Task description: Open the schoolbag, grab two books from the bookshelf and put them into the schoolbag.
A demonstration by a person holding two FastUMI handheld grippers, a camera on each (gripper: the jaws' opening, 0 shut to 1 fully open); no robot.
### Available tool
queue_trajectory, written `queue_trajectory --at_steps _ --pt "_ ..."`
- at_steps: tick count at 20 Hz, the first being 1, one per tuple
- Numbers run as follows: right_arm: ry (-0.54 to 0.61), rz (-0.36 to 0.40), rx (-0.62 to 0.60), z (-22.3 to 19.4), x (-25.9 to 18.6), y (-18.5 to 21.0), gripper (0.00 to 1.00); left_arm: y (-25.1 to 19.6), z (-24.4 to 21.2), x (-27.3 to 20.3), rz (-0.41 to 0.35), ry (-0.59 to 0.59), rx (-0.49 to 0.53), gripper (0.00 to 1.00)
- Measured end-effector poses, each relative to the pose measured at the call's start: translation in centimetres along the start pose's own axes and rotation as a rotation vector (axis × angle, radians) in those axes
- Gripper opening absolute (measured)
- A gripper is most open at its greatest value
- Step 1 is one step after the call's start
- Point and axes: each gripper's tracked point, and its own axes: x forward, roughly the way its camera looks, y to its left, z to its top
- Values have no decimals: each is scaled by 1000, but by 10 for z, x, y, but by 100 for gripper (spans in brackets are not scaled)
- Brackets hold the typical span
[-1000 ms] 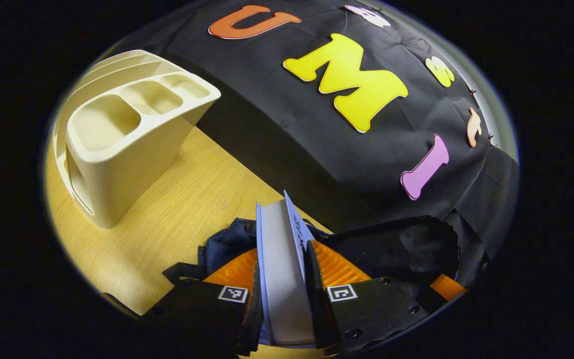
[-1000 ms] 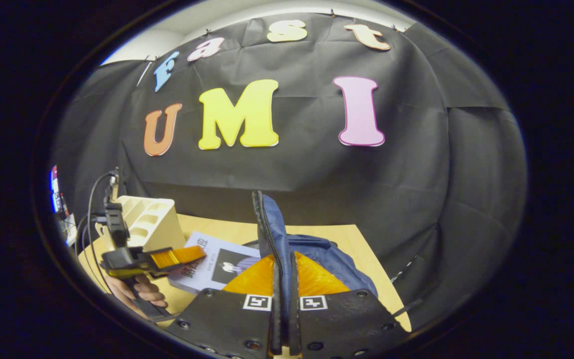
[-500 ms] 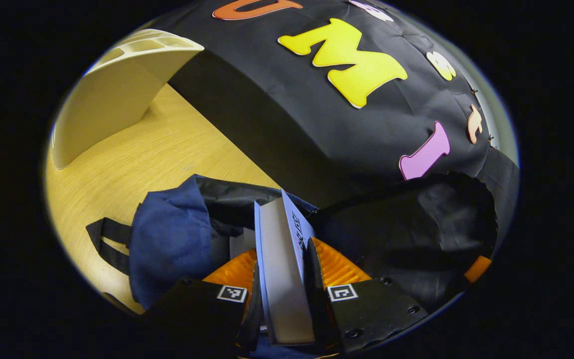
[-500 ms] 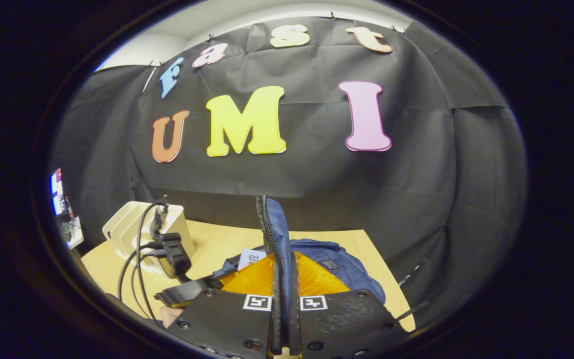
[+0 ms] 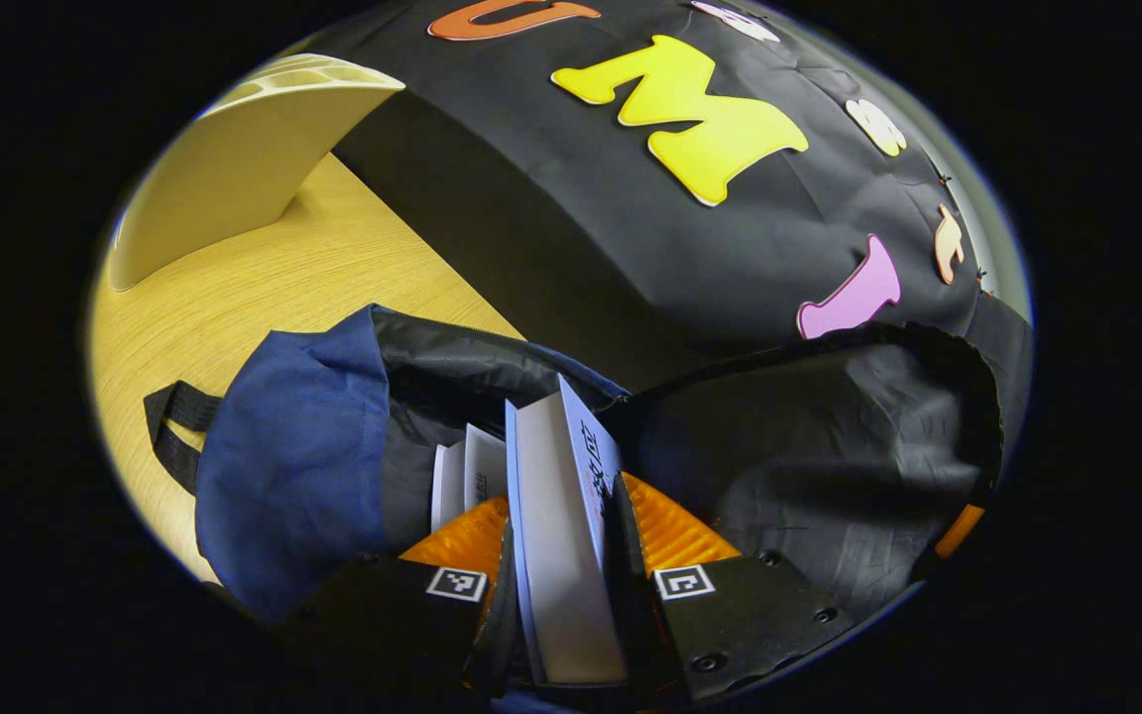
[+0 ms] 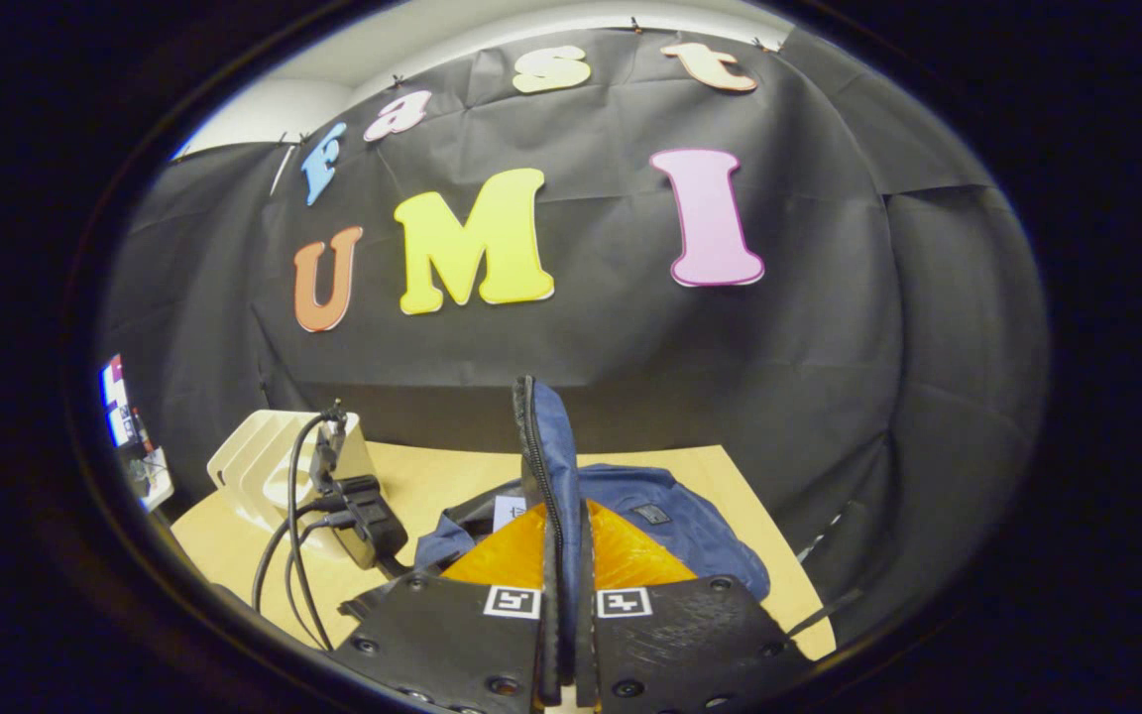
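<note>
The navy schoolbag (image 5: 288,466) lies open on the wooden table (image 5: 264,288), its dark lining (image 5: 809,456) spread to the right. My left gripper (image 5: 563,506) is shut on a pale blue book (image 5: 561,555), held on edge with its front end inside the bag's mouth. Another book (image 5: 467,476) stands in the bag just left of it. My right gripper (image 6: 563,526) is shut on the bag's zippered flap (image 6: 543,456) and holds it upright over the schoolbag (image 6: 675,526). The left gripper (image 6: 363,516) with its cables shows at the bag's left side.
The cream bookshelf (image 5: 234,169) stands at the table's far left, near the black cloth wall; it is also in the right gripper view as the bookshelf (image 6: 259,466). A black strap (image 5: 170,426) of the bag lies on the table to the left.
My left gripper has come down and forward with the book, from above the bag into its mouth; the second book inside has come into sight. The right gripper still holds the flap up.
</note>
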Motion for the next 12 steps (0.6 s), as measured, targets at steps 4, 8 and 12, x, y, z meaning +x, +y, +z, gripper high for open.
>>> queue_trajectory --at_steps 4,8,12 --pt "28 -20 17 -11 0 -5 6 34 -7 -7 166 76 225 70" --pt "50 -72 20 -22 0 -15 7 37 0 -15 162 93 338 83" --pt "81 -115 13 -37 -3 -22 7 51 15 -39 169 92 379 83"
